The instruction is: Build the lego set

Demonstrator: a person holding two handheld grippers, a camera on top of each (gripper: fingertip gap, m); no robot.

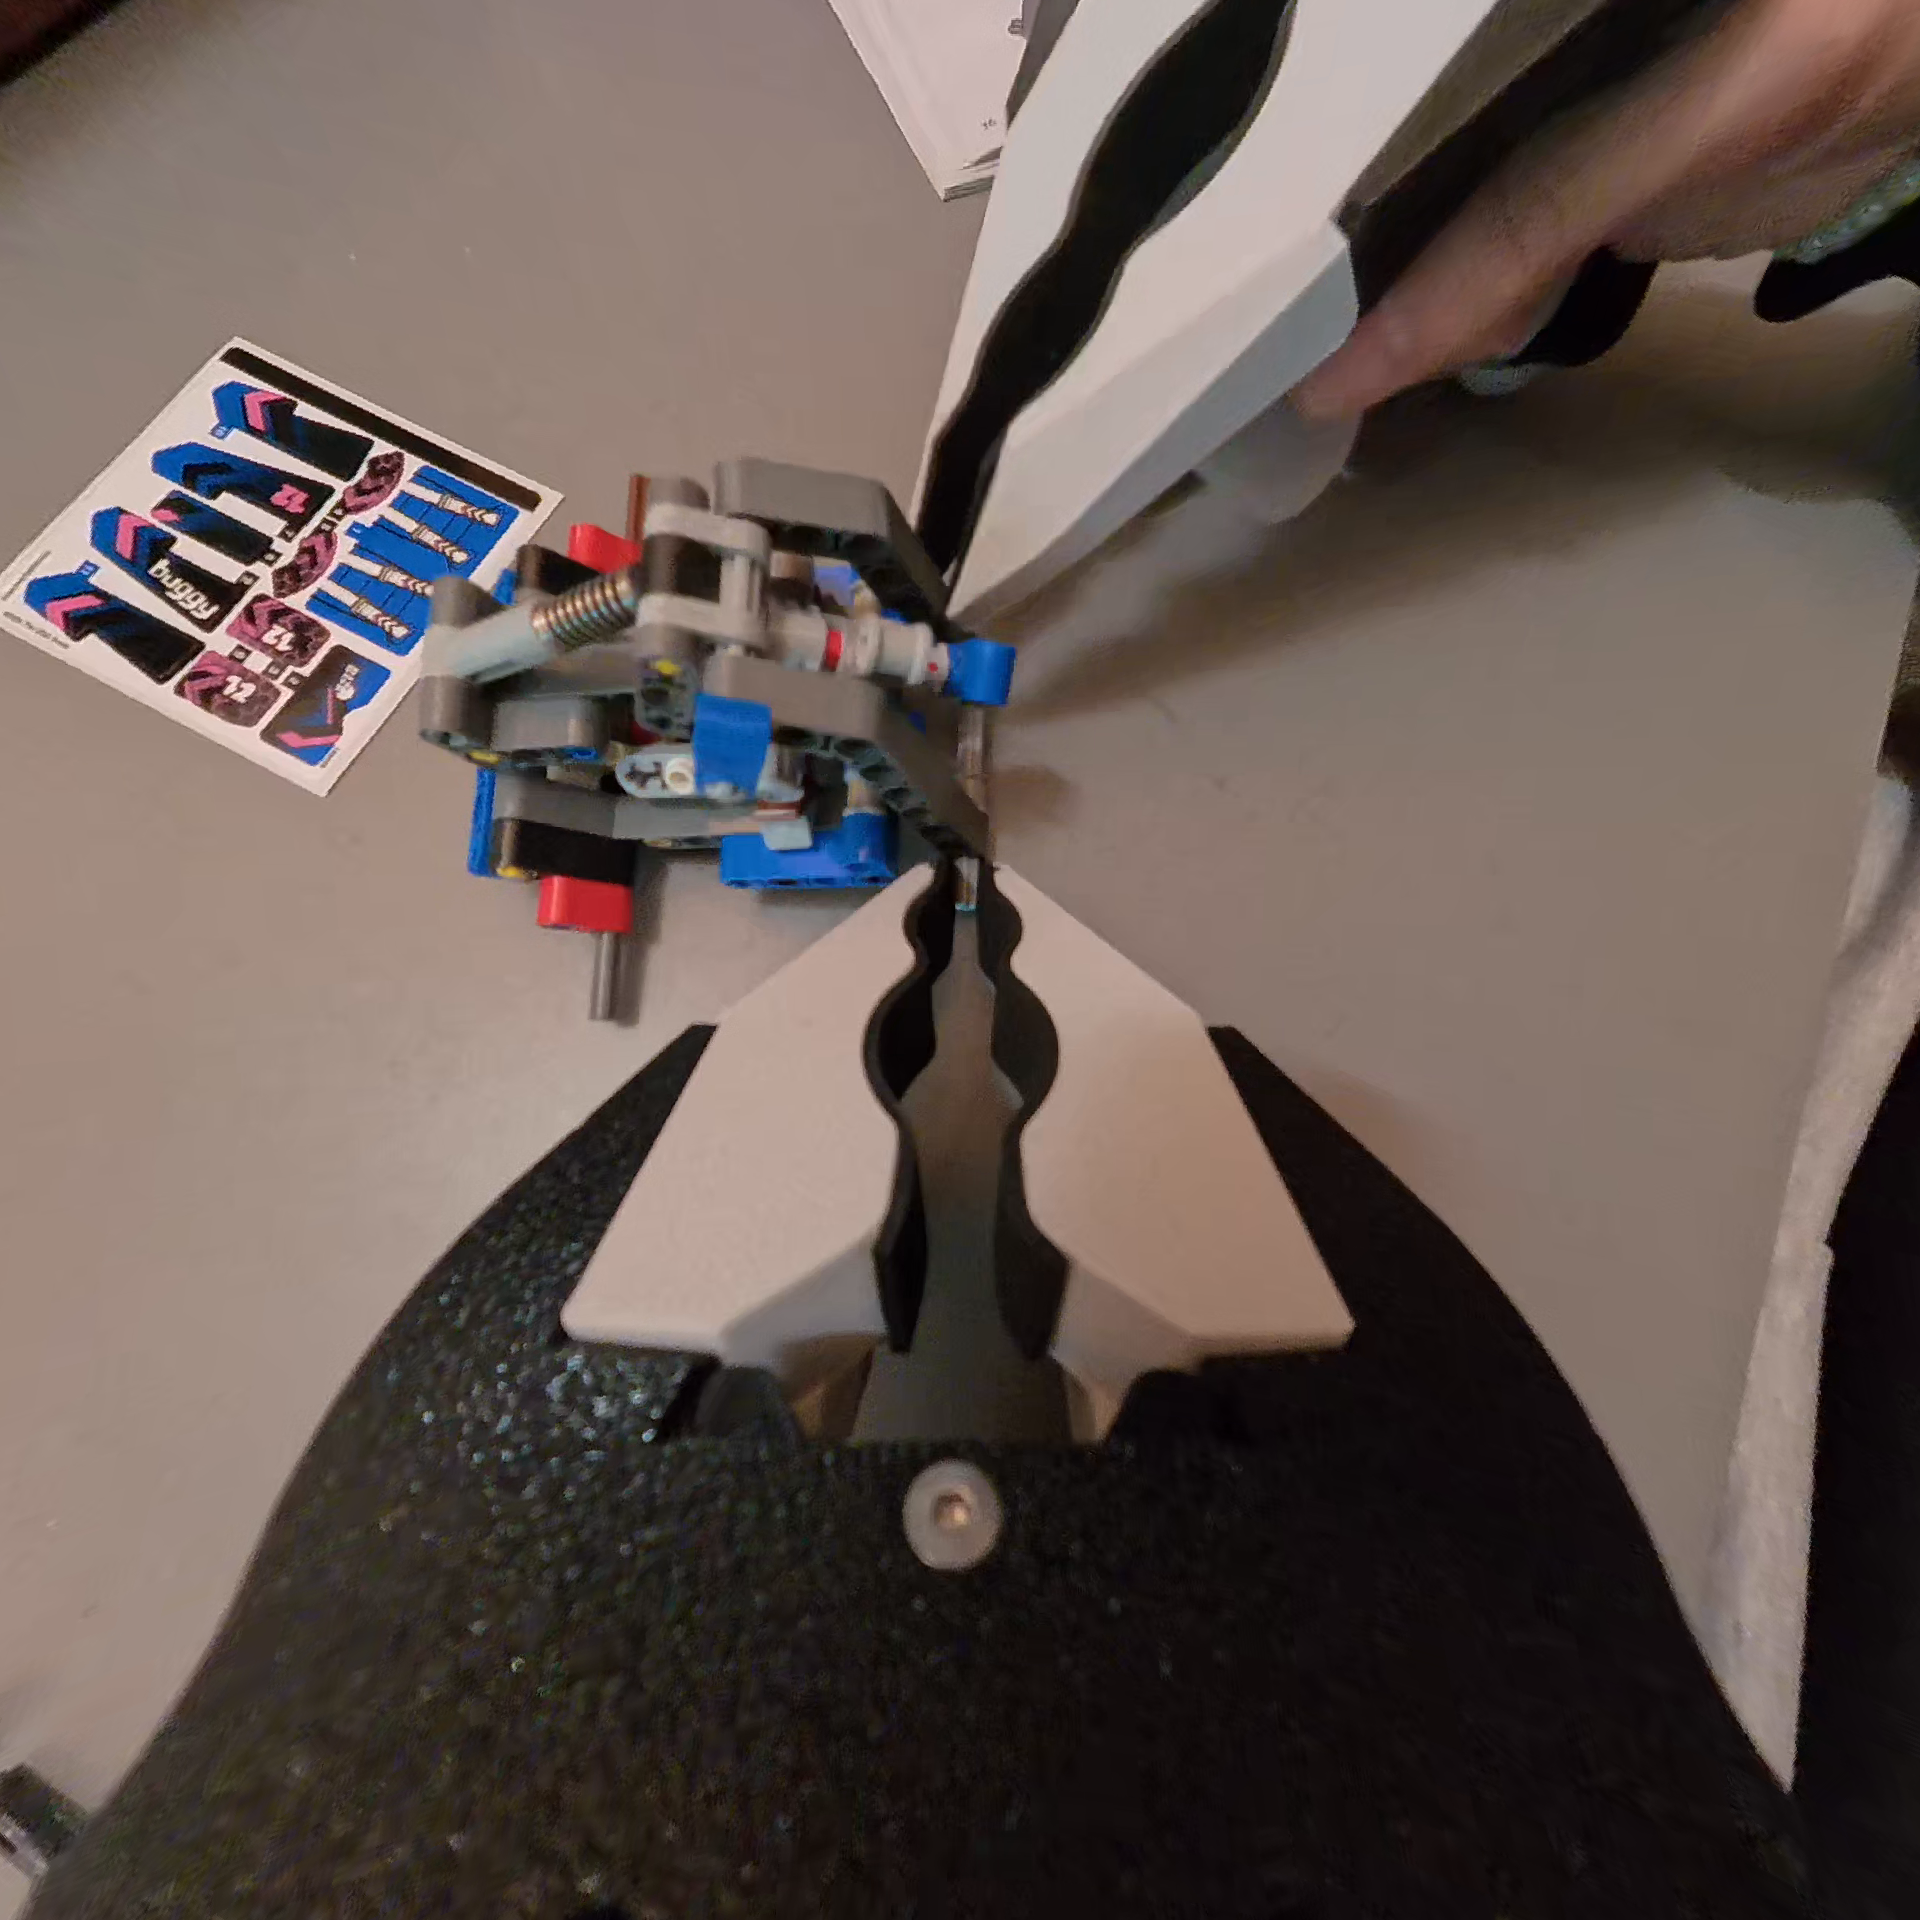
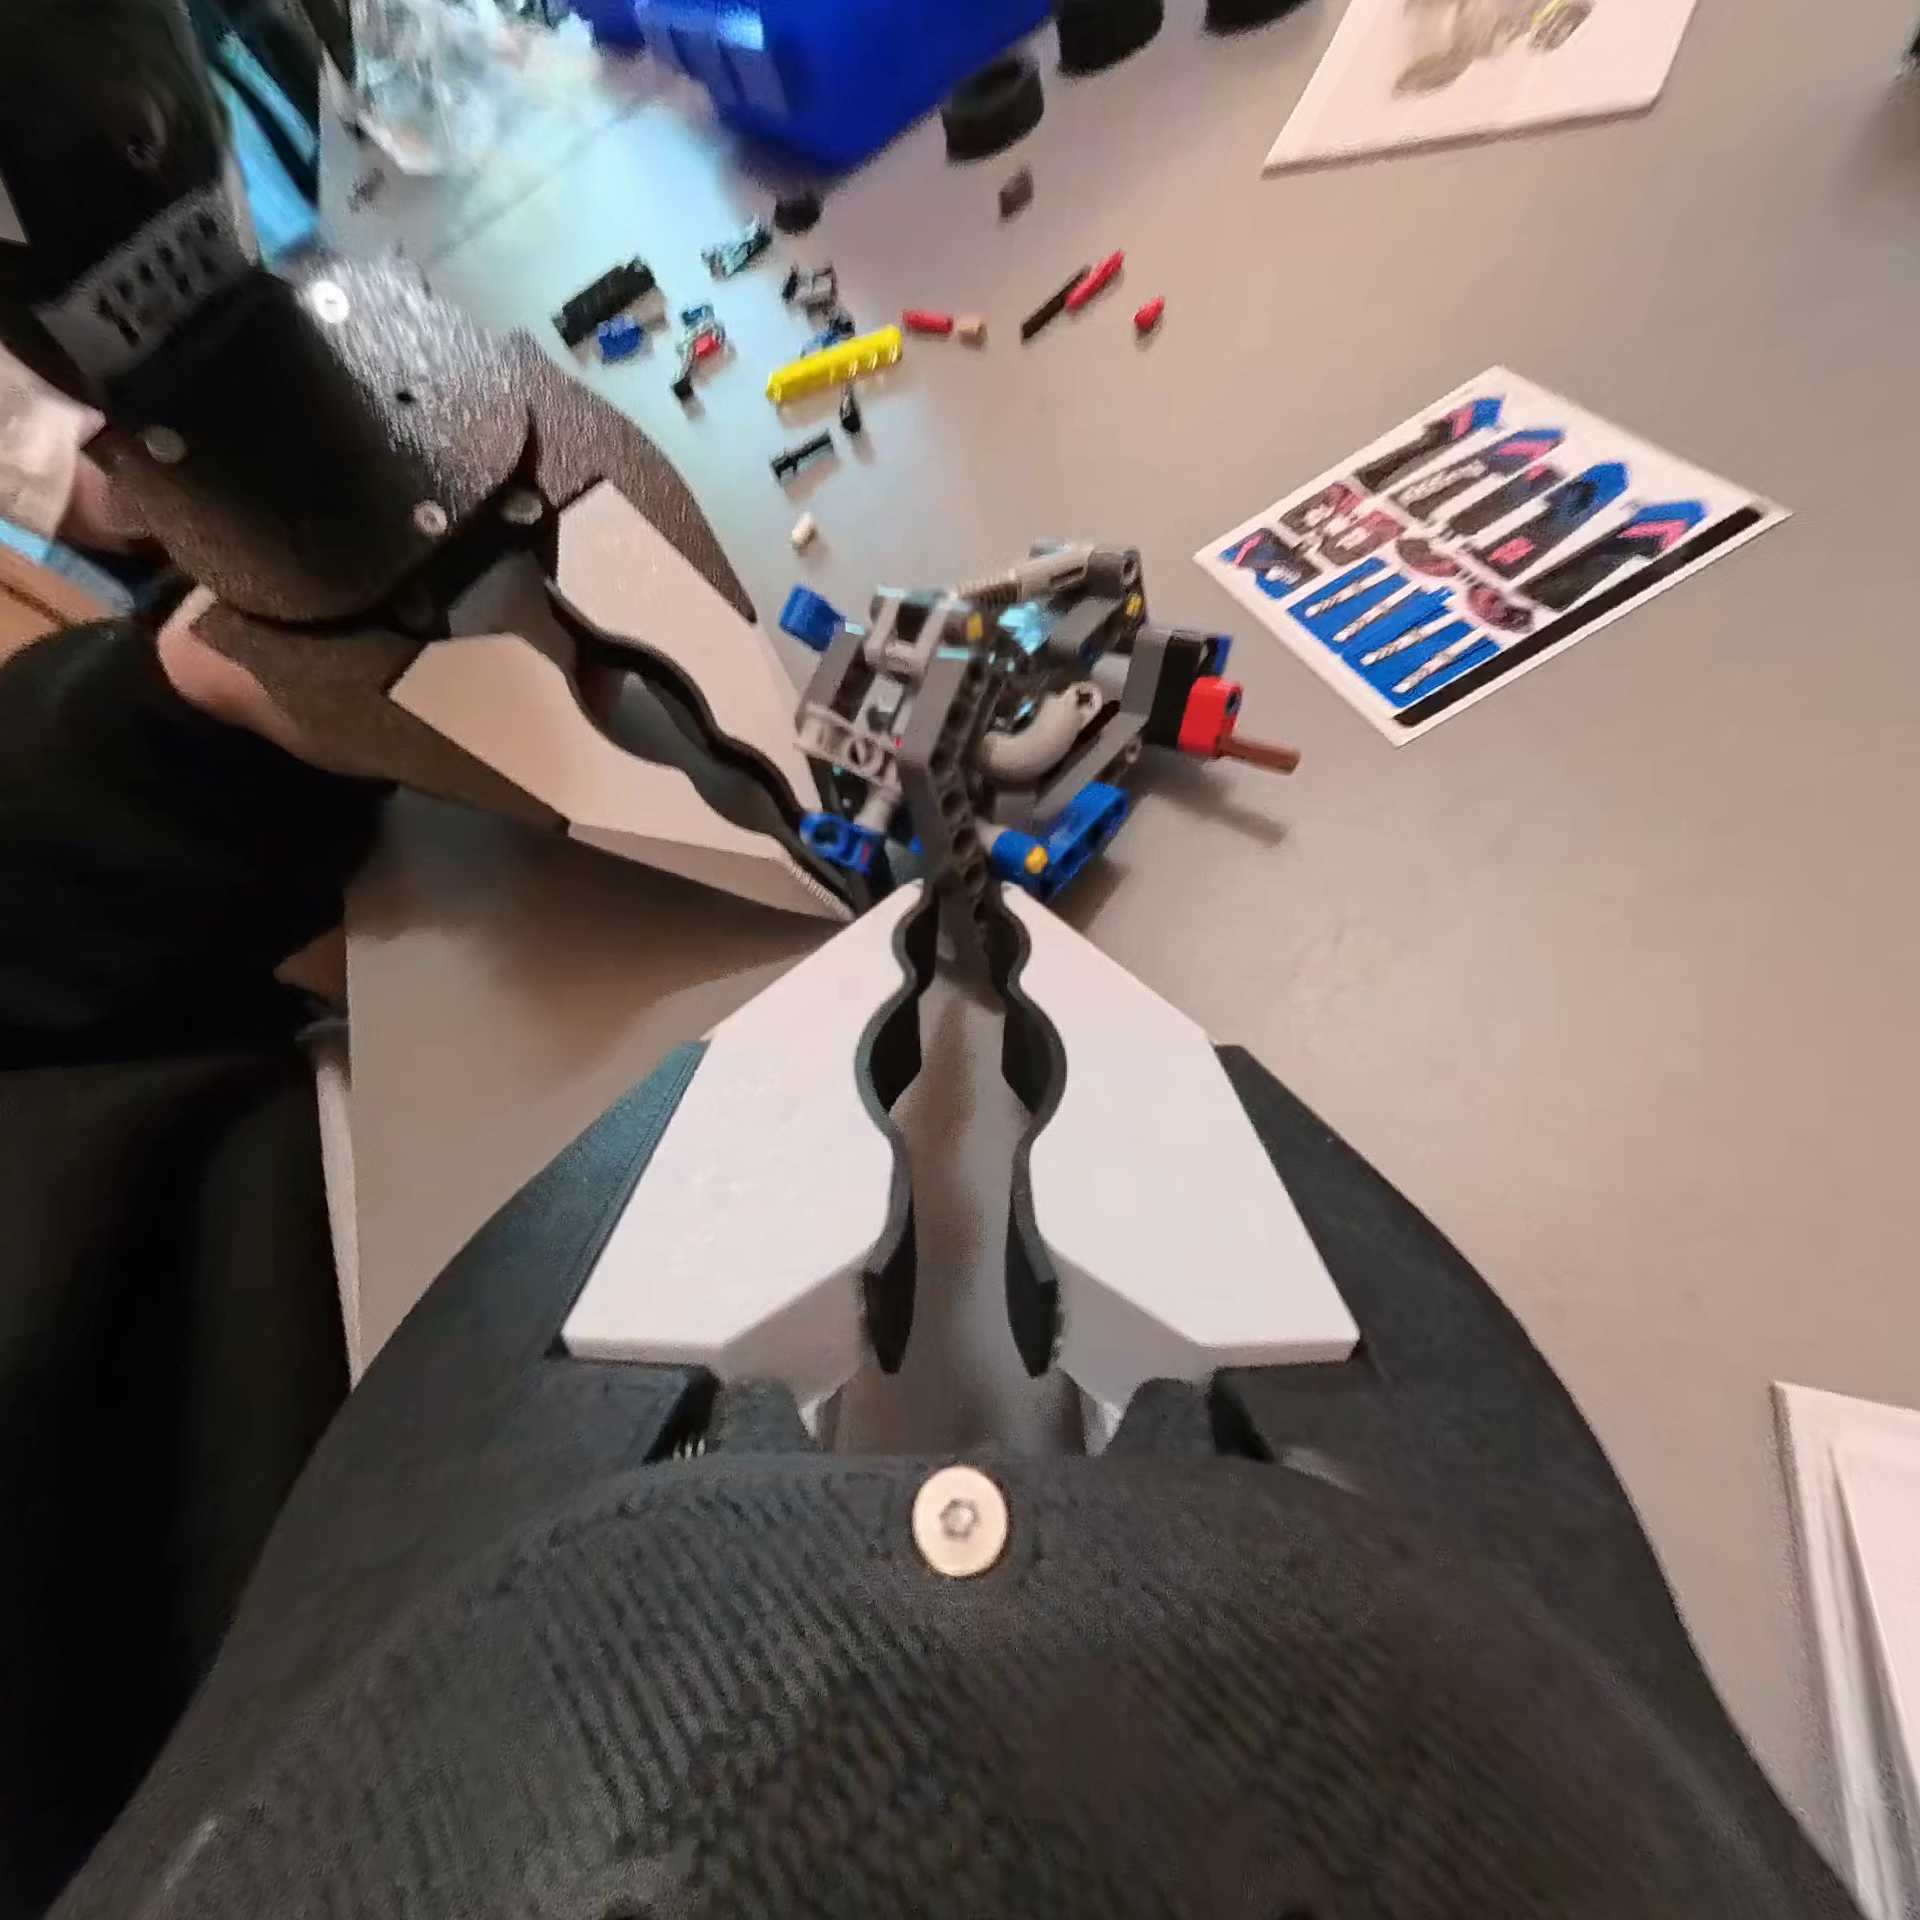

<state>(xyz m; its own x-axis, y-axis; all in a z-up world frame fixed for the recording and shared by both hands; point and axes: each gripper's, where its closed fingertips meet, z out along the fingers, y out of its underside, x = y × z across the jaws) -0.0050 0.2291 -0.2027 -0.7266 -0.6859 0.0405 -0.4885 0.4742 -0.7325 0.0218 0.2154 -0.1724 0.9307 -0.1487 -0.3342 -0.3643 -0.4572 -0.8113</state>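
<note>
Both grippers meet at the lego model [image 1: 717,686], which sits on the grey table [image 1: 1403,831] close to its near edge. The left gripper [image 1: 961,883] points forward, and its two fingers are pinched together on a thin grey pin at the model's near end. The right gripper [image 2: 961,914] comes in from the other side, low and flat, with its fingers squeezed onto the dark grey beam [image 2: 951,831] of the model. A hand [image 1: 1621,239] holds the right gripper's handle, seen blurry at the top right corner of the left wrist view. A sticker sheet [image 1: 260,561] with blue, black and pink shapes lies flat just beside the model; it has some writing on it. Loose lego pieces [image 2: 831,364], yellow, red, black and blue, lie scattered farther back on the table. A blue bin [image 2: 831,62] and black tyres [image 2: 992,109] sit near the far edge. A white booklet [image 2: 1486,73] lies at the far right corner.
</note>
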